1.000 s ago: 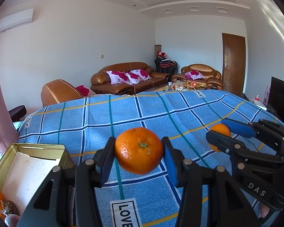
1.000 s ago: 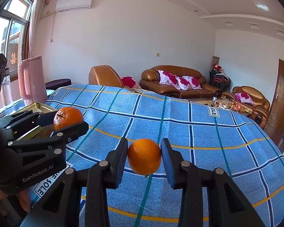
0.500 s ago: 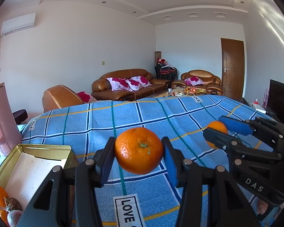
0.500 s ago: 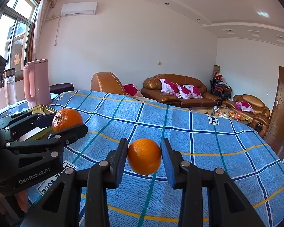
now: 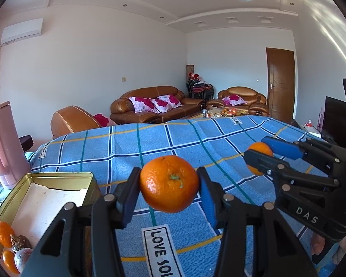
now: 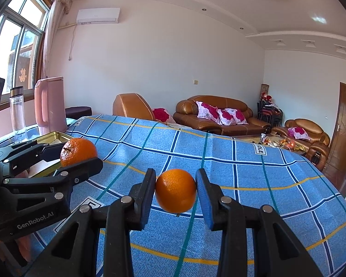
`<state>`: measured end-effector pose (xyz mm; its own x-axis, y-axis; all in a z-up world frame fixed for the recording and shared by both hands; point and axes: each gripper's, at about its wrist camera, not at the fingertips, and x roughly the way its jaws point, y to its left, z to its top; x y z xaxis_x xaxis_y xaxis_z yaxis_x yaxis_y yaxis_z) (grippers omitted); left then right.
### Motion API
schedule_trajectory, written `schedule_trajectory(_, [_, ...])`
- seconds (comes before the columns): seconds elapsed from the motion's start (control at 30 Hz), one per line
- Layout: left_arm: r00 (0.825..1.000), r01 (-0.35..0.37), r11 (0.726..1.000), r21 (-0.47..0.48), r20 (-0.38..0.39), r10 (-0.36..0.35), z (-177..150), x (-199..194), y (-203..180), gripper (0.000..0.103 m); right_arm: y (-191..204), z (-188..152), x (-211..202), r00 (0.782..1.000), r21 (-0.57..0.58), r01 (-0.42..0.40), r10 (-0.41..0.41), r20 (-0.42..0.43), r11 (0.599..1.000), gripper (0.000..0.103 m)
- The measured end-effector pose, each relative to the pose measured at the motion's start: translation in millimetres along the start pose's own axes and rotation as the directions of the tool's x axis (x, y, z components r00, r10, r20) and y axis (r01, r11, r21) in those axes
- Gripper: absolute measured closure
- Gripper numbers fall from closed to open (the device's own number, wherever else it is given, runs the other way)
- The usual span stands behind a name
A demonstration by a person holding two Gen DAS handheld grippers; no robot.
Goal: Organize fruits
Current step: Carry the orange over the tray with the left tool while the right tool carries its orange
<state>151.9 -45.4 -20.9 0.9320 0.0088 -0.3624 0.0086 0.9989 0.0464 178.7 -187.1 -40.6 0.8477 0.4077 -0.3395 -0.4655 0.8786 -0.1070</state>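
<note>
My left gripper [image 5: 169, 183] is shut on an orange with a green stem [image 5: 169, 183] and holds it above the blue checked tablecloth [image 5: 173, 138]. My right gripper [image 6: 175, 194] is shut on a second orange [image 6: 175, 194], also held in the air. Each gripper shows in the other's view: the right one [image 5: 259, 158] to the right, the left one [image 6: 79, 153] to the left. An open gold tin [image 5: 46, 198] lies at the left and holds oranges [image 5: 3, 234] and other small fruit in its near corner.
A pink jug [image 6: 49, 105] and a clear bottle [image 6: 17, 113] stand by the window beyond the tin [image 6: 50, 136]. Brown leather sofas [image 6: 219, 115] and a wooden door [image 5: 280, 84] lie beyond the table's far edge.
Both grippers have tilted or risen slightly with their oranges still held, so more ceiling shows. The tin and table have slid lower in both views.
</note>
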Motion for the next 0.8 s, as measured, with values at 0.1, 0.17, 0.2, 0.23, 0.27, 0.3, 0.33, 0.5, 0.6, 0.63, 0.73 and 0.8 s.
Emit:
schedule_trajectory(0.1, [1.000,0.003,1.000,-0.003,0.004,-0.003,-2.0,-5.4,3.1,0.053,6.2,-0.5,-4.7,1.000,-0.012,-0.005,0.005,0.000,1.000,0.065])
schedule_trajectory(0.17, [1.000,0.004,1.000,-0.001,0.008,-0.004,-3.1,-9.4,3.9,0.053,10.2,-1.4,-7.2,1.000,-0.017,-0.012,0.012,-0.005,1.000,0.065])
schedule_trajectory(0.2, [1.000,0.005,1.000,-0.001,0.010,-0.005,-4.3,-12.1,4.4,0.053,12.5,-2.1,-9.3,1.000,-0.018,-0.017,0.016,-0.007,1.000,0.065])
schedule_trajectory(0.23, [1.000,0.007,1.000,0.000,0.013,-0.007,-5.6,-15.0,5.1,0.053,13.9,-2.4,-10.9,1.000,-0.019,-0.020,0.020,-0.007,1.000,0.065])
schedule_trajectory(0.27, [1.000,0.010,1.000,0.000,0.014,-0.010,-6.4,-17.2,6.0,0.053,16.2,-2.8,-12.5,1.000,-0.025,-0.021,0.021,-0.007,0.999,0.065])
schedule_trajectory(0.3, [1.000,0.011,1.000,-0.001,0.016,-0.011,-7.2,-19.6,7.0,0.053,18.0,-3.1,-13.7,1.000,-0.032,-0.019,0.019,-0.008,0.999,0.065])
schedule_trajectory(0.33, [1.000,0.011,1.000,-0.002,0.018,-0.011,-8.2,-22.0,8.0,0.053,18.6,-3.8,-14.7,1.000,-0.035,-0.018,0.017,-0.010,0.999,0.065])
schedule_trajectory(0.5, [0.999,0.019,1.000,-0.006,0.028,-0.019,-13.0,-35.4,14.1,0.053,20.8,-6.3,-22.9,0.999,0.000,-0.036,0.036,-0.013,0.999,0.065])
schedule_trajectory(0.6, [0.999,0.019,1.000,-0.002,0.038,-0.019,-15.2,-42.3,18.2,0.053,25.6,-7.4,-27.6,0.998,0.019,-0.054,0.054,-0.013,0.998,0.065])
schedule_trajectory(0.63, [0.999,0.020,1.000,-0.002,0.040,-0.020,-16.1,-44.9,19.3,0.053,27.9,-7.7,-28.9,0.998,0.019,-0.057,0.057,-0.013,0.998,0.065])
schedule_trajectory(0.73, [0.999,0.017,1.000,-0.002,0.050,-0.017,-18.4,-53.1,22.8,0.053,36.5,-8.9,-33.1,0.998,0.014,-0.066,0.066,-0.014,0.998,0.065])
schedule_trajectory(0.8, [0.999,0.017,1.000,-0.003,0.052,-0.017,-19.8,-57.0,25.9,0.053,42.5,-9.9,-35.3,0.997,0.008,-0.071,0.072,-0.014,0.997,0.065])
